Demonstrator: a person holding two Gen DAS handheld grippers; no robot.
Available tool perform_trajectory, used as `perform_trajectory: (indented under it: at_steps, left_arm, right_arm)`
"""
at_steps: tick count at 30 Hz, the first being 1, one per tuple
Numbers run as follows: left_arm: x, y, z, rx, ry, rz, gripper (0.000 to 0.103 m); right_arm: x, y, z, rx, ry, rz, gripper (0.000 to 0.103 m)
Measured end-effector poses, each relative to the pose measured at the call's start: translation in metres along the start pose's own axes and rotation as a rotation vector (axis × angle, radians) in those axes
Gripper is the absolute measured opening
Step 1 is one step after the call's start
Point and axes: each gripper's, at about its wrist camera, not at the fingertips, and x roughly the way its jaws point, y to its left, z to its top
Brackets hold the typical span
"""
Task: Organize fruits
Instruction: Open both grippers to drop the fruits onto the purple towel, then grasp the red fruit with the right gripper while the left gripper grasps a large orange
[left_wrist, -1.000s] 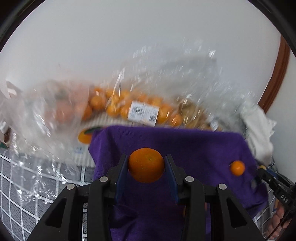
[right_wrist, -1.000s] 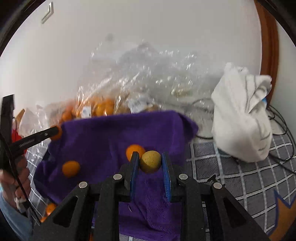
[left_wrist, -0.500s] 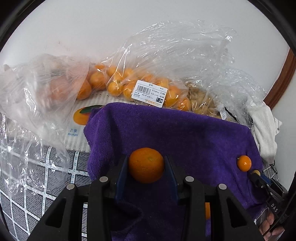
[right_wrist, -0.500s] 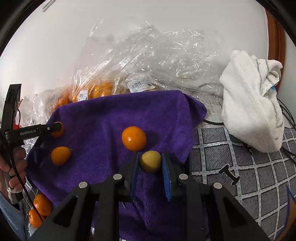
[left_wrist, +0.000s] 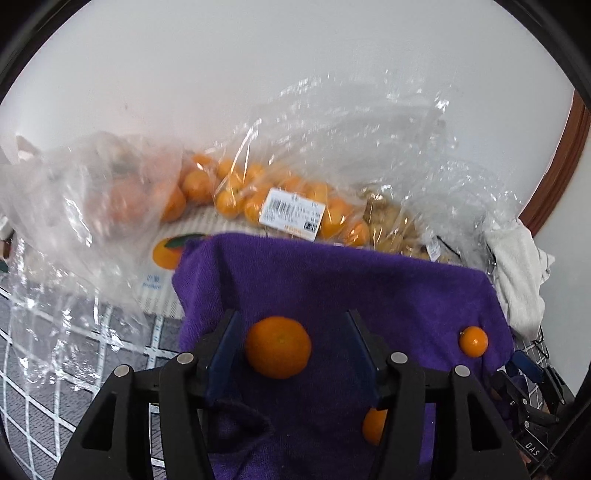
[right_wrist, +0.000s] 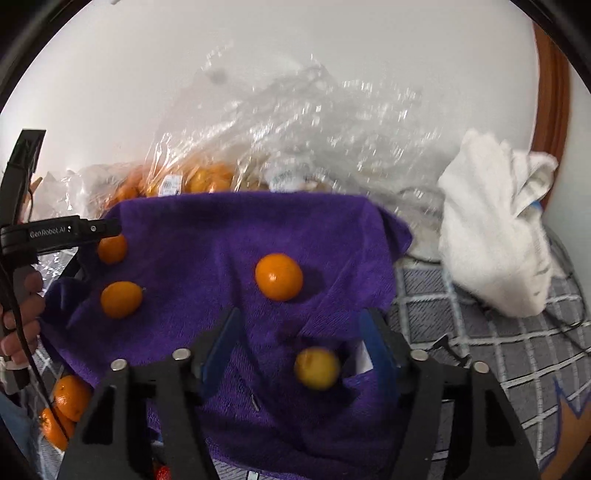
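A purple towel covers the middle of a grey grid-patterned mat, its far edge meeting clear plastic bags of small oranges heaped against a white wall; a crumpled white cloth sits on the mat off the towel's right edge; a printed mango carton lies flat under the bags near the towel's far-left corner. The left gripper stands released, jaws wide apart, with a mandarin resting on the towel between its blue pads and touching neither; the right gripper is likewise spread open, a yellow fruit, blurred, lying on the towel between its fingers and nearer the right pad. In the right wrist view the left gripper's black finger reaches over the towel's left edge just above one orange; a second orange lies just nearer on the towel's left side; a third orange sits near the towel's centre. In the left wrist view a small orange rests near the towel's right edge; another fruit shows partly behind the gripper's right finger. Two more oranges lie off the towel's near-left corner.
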Motion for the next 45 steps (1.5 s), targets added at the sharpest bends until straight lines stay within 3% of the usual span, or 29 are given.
perform_trajectory:
  at_steps: [8,10,14,18,21,28,34,42,45]
  left_arm:
    - [-0.034,-0.015,0.005,0.029,-0.127,0.025,0.055]
    - [-0.043,-0.022,0.008,0.040,-0.136,0.067,0.054]
    - [-0.071,-0.032,0.009,0.063,-0.144,0.005,0.053]
    - [-0.089,-0.031,-0.009,0.062,-0.106,-0.059,0.053]
    - [-0.096,-0.022,-0.032,0.062,-0.067,-0.050,0.053]
    - [-0.115,0.007,-0.095,0.060,-0.027,-0.014,0.053]
    - [-0.121,0.033,-0.131,0.009,-0.046,-0.060,0.054]
    - [-0.106,0.046,-0.146,-0.049,-0.040,-0.079,0.054]
    - [-0.109,0.046,-0.149,-0.045,-0.048,-0.106,0.054]
  right_arm:
    - [-0.023,-0.004,0.009,0.037,-0.039,-0.027,0.068]
    - [-0.032,-0.006,0.013,0.061,-0.025,0.008,0.060]
    - [-0.054,-0.007,0.009,0.089,-0.007,0.049,0.047]
    - [-0.074,-0.006,-0.015,0.085,0.027,0.142,0.040]
    - [-0.082,0.008,-0.037,0.031,0.055,0.201,0.033]
    - [-0.072,0.027,-0.074,-0.026,0.136,0.247,0.033]
    - [-0.055,0.037,-0.084,-0.047,0.189,0.236,0.033]
    - [-0.040,0.048,-0.074,-0.095,0.188,0.192,0.033]
    - [-0.042,0.050,-0.077,-0.109,0.168,0.183,0.024]
